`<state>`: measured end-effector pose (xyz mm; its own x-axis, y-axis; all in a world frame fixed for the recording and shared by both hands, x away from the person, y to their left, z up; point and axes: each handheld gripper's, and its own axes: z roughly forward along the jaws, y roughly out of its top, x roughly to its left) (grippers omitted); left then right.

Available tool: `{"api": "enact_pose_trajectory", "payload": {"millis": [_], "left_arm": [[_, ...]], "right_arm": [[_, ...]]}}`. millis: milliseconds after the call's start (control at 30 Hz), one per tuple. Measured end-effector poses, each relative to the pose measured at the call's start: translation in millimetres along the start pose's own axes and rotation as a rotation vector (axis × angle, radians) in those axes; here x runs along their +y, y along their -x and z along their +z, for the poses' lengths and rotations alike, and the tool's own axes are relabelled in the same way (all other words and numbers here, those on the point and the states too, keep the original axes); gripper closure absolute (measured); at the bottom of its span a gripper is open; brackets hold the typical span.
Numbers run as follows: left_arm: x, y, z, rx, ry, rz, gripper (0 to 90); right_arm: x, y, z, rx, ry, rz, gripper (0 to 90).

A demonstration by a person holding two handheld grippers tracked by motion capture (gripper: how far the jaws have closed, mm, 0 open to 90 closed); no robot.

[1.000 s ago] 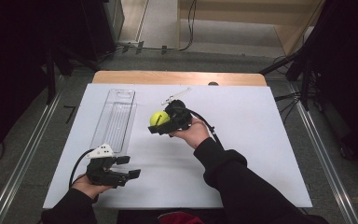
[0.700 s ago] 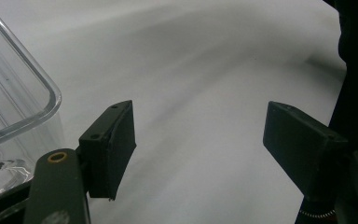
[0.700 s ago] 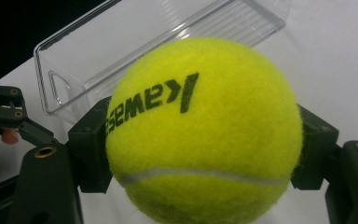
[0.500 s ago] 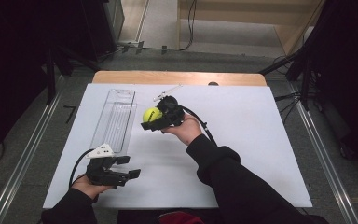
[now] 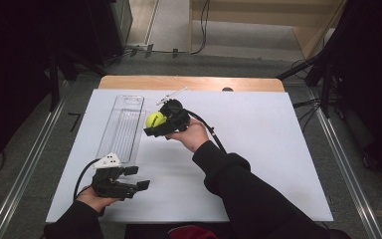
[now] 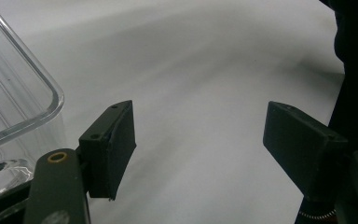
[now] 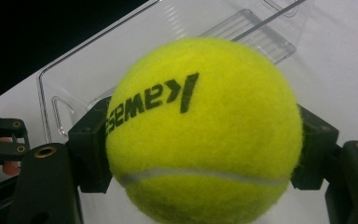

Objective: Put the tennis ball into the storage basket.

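Smooth white table, fuzzy round tennis ball

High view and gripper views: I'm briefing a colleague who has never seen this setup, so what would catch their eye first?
The bright yellow tennis ball, clamped in the right gripper above the white table, just right of the clear plastic tray. Next, the left gripper near the table's front edge, jaws open with nothing between them.

The tennis ball bears black lettering that reads "kawas", upside down and running off around its curve, just above the ball's pale seam line.
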<state>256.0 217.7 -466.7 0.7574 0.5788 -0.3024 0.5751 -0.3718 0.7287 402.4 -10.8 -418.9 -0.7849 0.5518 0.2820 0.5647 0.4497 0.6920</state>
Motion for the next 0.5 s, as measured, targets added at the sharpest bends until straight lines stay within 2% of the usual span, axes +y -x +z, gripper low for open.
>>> {"api": "enact_pose_trajectory", "payload": {"millis": [500], "left_arm": [[0.1, -0.3, -0.5, 0.003, 0.000, 0.002, 26.0]], "right_arm": [[20.2, -4.1, 10.9, -0.016, -0.005, -0.006, 23.1]]}}
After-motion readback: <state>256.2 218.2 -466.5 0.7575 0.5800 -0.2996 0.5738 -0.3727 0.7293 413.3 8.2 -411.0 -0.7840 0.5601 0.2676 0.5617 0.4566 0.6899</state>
